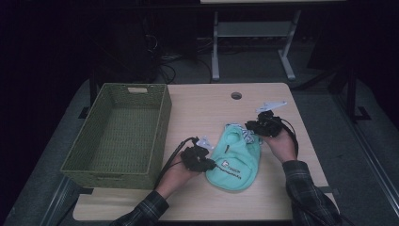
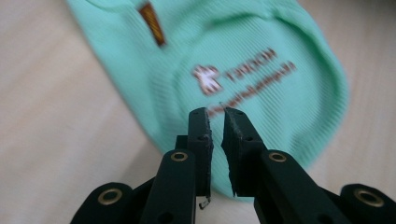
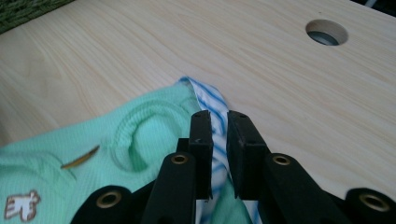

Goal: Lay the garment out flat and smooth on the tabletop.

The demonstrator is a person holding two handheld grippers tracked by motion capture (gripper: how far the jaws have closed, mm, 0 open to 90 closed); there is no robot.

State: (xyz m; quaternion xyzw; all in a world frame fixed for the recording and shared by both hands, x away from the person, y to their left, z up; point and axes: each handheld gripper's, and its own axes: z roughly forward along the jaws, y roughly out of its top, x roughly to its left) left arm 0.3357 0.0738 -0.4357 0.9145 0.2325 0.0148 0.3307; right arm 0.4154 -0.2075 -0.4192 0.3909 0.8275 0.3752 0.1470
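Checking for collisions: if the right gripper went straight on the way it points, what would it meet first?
The right gripper would run along the blue-striped white fabric edge, then bare light wooden tabletop; depth is uncertain.

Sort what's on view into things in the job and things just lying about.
In the job: mint green bib, left gripper and right gripper, each nipping its edge; perhaps the green woven basket.
Lying about: table's cable hole, desk legs behind.
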